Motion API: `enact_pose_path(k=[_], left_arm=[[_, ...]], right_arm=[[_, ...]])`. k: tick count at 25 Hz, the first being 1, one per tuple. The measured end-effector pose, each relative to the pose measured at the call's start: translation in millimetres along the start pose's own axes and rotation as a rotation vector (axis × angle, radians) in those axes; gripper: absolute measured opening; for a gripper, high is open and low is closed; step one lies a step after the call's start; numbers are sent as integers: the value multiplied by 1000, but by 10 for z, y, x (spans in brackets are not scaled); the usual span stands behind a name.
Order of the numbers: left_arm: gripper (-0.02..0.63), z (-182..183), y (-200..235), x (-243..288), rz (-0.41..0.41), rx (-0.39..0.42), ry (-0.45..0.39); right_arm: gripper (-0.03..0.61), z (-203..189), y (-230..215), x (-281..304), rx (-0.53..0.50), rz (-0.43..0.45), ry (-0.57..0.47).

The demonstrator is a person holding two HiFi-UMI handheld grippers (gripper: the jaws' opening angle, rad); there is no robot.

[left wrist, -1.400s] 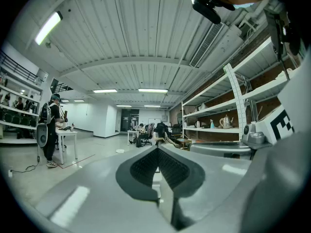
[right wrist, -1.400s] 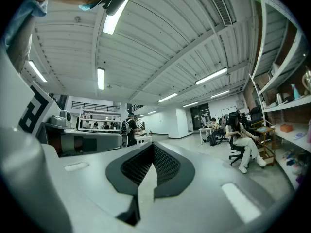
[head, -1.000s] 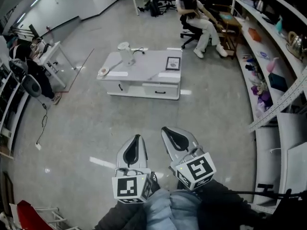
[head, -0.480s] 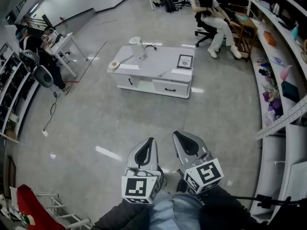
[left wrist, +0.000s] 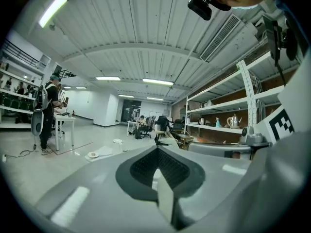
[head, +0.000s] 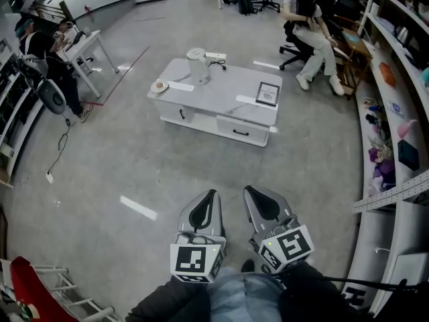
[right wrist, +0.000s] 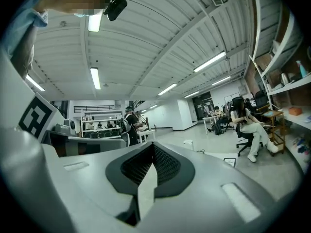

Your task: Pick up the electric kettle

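Kettle (head: 196, 64) and grippers are well apart, so the step in hand is judged to be the approach. Nearest, the left gripper (head: 210, 196) and the right gripper (head: 251, 192) are held side by side in front of the body. Each has its jaws pressed together with nothing between them, as both gripper views show. Before contact, the jaws chosen for the lift are best opened wide. Beyond them a stretch of bare floor (head: 167, 173) is to be crossed. Further on the low white bench (head: 221, 109) is found, with a picture frame (head: 268, 94) at its near right and a small plate (head: 159, 86) at its left end. The kettle is set upright at the bench's far edge, near the plate, with a cable (head: 216, 58) laid just beside it. The handle's side cannot be made out from here; it should be located first and gripped there, and the cable should not be dragged along.
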State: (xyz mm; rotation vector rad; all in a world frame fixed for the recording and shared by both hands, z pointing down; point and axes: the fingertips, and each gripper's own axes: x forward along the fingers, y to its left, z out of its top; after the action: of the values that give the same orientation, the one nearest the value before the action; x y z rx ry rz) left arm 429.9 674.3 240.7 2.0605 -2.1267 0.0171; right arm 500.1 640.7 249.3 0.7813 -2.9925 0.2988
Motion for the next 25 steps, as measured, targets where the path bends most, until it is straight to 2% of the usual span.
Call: enact_pose_path(k=[7,14,20,25], left_arm=[[6,284,615,469,-5,-13,-27],[6,564,1209,702,-5,-1,-82],[6,576,1391,824,-13,-14,-79],[6,491,1540,972,14,-28,-55]], right_arm=[[28,203,-50,818,-6,8,2],[28,412,26,1473,-25,10,-33],[28,443,37,1744,-32,16,-13],[28,443,-14,1944,-41,45,-15]])
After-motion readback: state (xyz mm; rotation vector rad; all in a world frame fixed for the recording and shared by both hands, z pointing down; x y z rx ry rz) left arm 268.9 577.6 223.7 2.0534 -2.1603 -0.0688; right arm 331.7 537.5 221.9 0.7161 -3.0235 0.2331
